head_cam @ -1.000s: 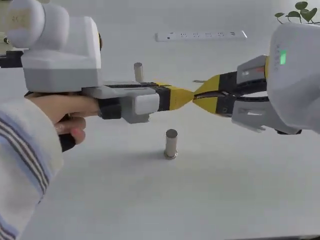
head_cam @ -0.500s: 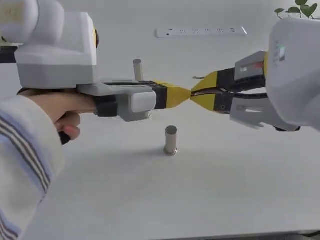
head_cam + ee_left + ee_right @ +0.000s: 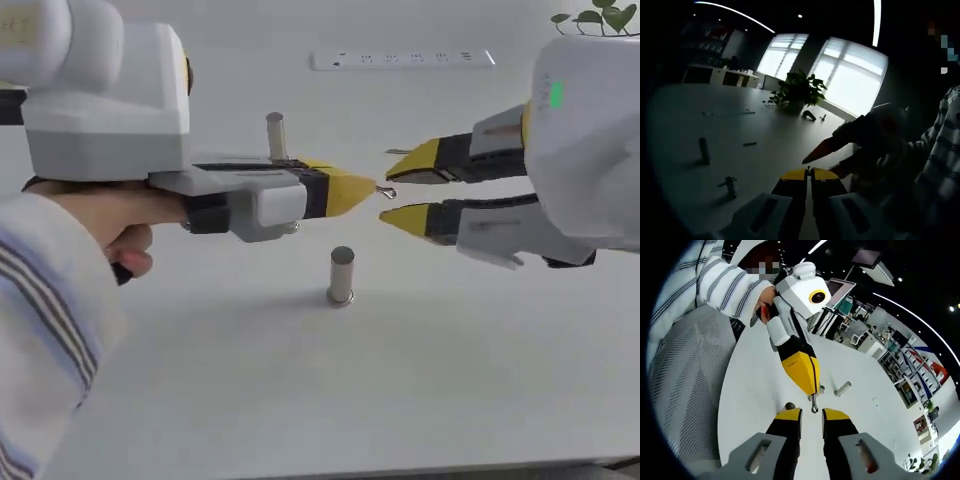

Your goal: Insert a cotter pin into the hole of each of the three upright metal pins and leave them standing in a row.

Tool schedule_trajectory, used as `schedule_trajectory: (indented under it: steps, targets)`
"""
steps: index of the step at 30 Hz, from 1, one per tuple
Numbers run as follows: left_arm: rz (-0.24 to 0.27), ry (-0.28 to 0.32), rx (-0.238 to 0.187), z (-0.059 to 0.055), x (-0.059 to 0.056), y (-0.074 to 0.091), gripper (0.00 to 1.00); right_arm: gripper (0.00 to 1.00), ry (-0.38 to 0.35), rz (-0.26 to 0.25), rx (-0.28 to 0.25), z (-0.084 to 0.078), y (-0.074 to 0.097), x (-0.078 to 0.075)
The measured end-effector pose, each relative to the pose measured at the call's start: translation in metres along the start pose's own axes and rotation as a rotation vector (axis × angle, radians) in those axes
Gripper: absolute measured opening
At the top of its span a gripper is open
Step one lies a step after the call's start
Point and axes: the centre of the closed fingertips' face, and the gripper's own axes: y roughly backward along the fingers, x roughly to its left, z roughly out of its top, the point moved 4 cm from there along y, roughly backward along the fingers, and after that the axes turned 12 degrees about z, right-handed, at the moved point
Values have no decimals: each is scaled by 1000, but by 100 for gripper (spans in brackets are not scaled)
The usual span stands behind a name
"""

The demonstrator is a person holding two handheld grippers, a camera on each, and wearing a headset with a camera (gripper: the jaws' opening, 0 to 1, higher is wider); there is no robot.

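Here the left gripper [image 3: 372,188] is pinching a cotter pin [image 3: 386,191] between closed jaws, with the looped end poking out past its yellow tips. The right gripper [image 3: 388,198] is facing it tip to tip, jaws parted and gripping nothing, the loop sitting in the gap between them. The near metal pin [image 3: 341,276] is standing upright on the white table [image 3: 450,350] below the tips, and the far metal pin [image 3: 275,136] is standing behind the left gripper.

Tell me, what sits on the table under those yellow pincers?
One upright metal pin stands on the table, below the tip of the left gripper. That gripper's body hides the table behind it.
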Motion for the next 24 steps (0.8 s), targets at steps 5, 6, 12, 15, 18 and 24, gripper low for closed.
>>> schedule_trajectory:
  steps: [5,6,12,15,18,24]
  targets:
    - [-13,-40,-16,1,0,6,0,10,-165,65,-106,-4,-1,2]
    - [-17,-50,-19,1,-1,7,0,10,-184,80,-120,-4,-1,3]
    - [-47,-110,-32,2,-5,11,0,9,-293,137,-211,-1,-1,4]
    - [-66,-144,-45,3,-8,13,0,8,-308,151,-228,1,-1,7]
    - [-84,-181,-39,1,-9,14,0,5,-310,167,-244,8,-3,13]
    - [-121,-275,-37,-3,-17,16,0,0,-312,204,-255,9,-2,17]
